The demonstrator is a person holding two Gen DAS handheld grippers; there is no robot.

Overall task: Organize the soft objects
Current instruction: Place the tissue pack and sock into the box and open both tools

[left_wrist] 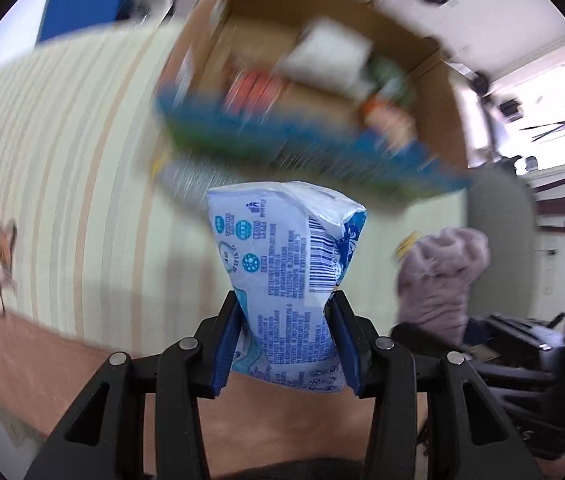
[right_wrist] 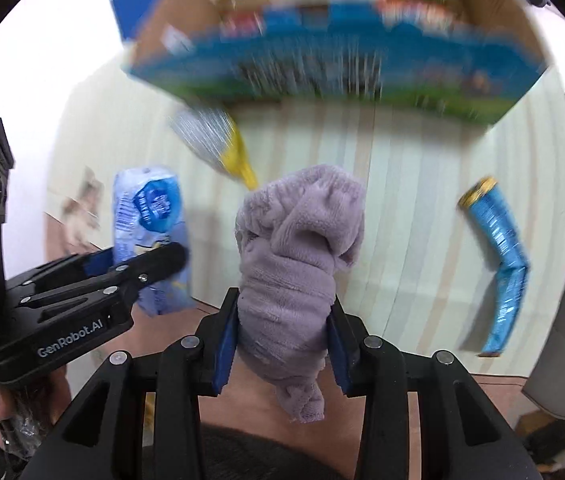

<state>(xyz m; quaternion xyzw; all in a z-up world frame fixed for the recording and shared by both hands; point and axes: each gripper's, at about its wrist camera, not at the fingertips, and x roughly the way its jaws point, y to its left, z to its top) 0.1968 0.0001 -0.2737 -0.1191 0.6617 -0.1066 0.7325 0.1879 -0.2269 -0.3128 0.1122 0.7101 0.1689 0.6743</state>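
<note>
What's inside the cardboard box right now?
The cardboard box is blurred. A white bundle, something orange-red and something green show inside. Its near part is hidden by the box's blue front wall, so any contents there can't be seen.

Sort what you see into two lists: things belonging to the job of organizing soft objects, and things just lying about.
In the job:
left gripper holding tissue pack
right gripper holding purple cloth
cardboard box

Lying about:
blue snack packet
silver and yellow packet
</note>
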